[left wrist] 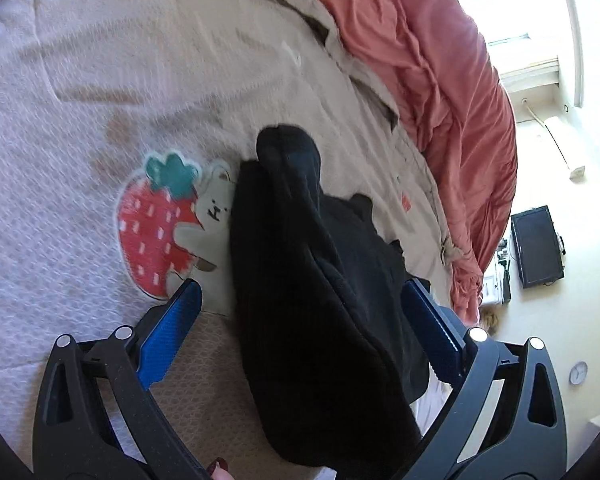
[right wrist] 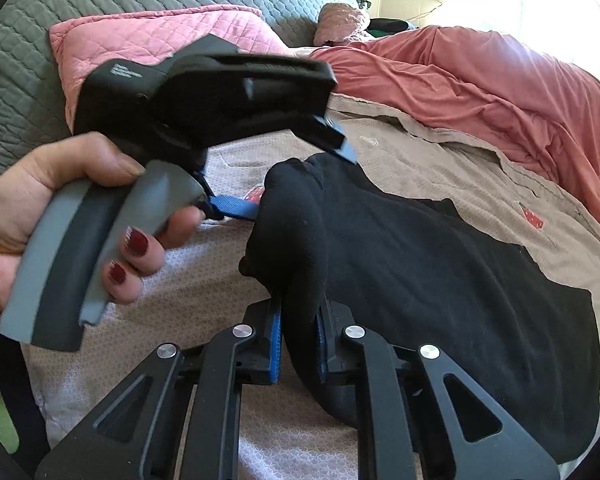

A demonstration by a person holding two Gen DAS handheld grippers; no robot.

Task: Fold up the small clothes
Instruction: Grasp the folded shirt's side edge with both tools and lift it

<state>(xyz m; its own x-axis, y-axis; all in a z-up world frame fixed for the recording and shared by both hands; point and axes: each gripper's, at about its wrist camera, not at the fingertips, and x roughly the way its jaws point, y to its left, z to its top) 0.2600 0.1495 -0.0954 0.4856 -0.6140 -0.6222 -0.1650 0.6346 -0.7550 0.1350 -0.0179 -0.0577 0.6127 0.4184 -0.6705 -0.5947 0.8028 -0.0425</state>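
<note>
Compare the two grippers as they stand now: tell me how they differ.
The left gripper stands wide open, its blue fingers straddling the black garment with a gap on one side. The right gripper is shut on the black garment, pinching a raised fold. Both share black frames, blue pads, and the same cloth on the bedspread.

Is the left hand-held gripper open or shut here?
Open: the left hand-held gripper has its blue pads wide apart, straddling the black garment without pinching it.
</note>
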